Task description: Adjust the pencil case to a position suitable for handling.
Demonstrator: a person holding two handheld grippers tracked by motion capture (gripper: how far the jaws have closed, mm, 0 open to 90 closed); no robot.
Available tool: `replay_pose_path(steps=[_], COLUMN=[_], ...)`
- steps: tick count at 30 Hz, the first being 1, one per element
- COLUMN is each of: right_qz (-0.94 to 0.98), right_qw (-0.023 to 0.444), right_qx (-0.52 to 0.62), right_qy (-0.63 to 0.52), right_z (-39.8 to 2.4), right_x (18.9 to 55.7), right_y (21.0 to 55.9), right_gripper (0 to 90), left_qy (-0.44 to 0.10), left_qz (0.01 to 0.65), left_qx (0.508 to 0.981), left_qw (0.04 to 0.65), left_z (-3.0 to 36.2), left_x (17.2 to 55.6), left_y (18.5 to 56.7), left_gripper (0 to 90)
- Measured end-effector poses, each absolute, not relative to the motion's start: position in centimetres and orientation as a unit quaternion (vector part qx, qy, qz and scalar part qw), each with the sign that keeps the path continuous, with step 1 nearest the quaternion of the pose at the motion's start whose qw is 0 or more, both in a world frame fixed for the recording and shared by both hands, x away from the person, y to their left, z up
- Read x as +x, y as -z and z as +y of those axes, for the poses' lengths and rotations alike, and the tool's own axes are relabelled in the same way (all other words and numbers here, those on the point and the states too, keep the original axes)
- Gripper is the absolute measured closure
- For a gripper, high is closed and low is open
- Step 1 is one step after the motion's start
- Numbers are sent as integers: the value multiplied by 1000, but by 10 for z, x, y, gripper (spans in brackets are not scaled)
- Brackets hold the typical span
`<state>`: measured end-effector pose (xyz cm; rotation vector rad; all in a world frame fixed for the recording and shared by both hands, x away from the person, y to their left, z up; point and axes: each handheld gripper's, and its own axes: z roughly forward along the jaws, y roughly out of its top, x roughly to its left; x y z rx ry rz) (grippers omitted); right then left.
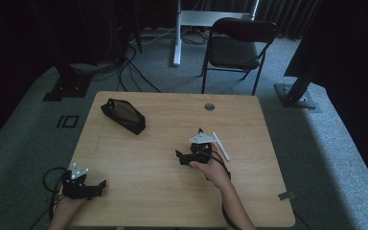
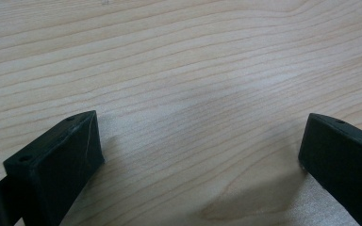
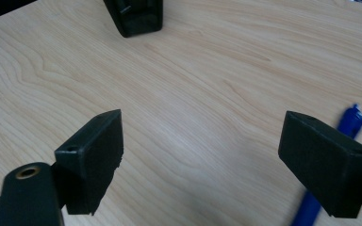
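Pale wooden table [image 1: 139,158] on grey carpet, dark curtains behind.
My right gripper [image 3: 202,165] is released, jaws wide, blue plastic pen [image 3: 346,129] at lower right just beside one jaw; black zipped pencil case [image 1: 122,115] upper left of table. My left gripper [image 2: 200,155] gapes over bare wood, lower left.

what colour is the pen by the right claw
Blue, with a white part; the pen shows its blue best in the right gripper view.
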<state>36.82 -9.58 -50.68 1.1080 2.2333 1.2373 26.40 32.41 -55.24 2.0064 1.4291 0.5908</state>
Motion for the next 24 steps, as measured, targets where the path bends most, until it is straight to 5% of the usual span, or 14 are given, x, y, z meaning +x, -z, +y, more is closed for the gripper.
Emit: replay_pose_path(steps=[24], right_qz=[798], right_qw=[168], right_qx=[362], right_qy=[-451], right_z=[-49], right_x=[395], right_y=[508], right_gripper=[181], left_qy=[-223], left_qz=[538], left_qx=[756], left_qw=[299], left_z=[324], left_x=[264], left_y=[552], left_gripper=[2])
